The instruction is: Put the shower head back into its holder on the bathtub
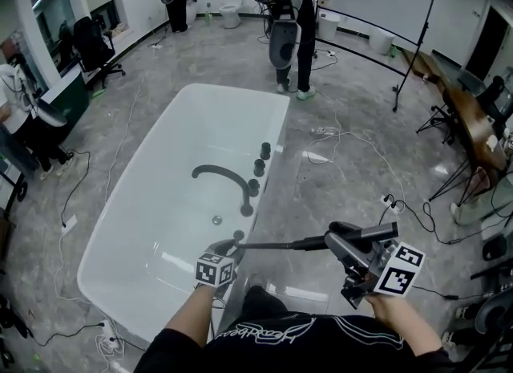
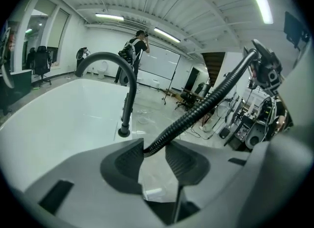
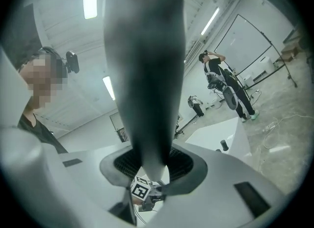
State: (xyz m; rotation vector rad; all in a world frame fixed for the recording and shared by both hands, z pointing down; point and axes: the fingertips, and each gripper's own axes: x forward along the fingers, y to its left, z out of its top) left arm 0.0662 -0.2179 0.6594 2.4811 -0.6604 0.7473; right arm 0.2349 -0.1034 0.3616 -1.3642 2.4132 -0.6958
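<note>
The right tool (image 3: 153, 165) is clenching the dark shower head (image 3: 144, 75), holding it over the floor (image 1: 345, 179), just beside the bathtub (image 1: 136, 235) and apart from its rim. The left tool (image 2: 154, 157) is standing released, the ribbed hose (image 2: 206, 102) lying between its pads unsqueezed, low at the tub's near end. A black curved faucet (image 1: 226, 176) and knobs (image 1: 262, 159) are sitting along the tub's right rim. The grey marbled floor is carrying loose cables (image 1: 330, 131). A person (image 1: 298, 18) is standing at the far end, near a toilet (image 1: 231, 9).
</note>
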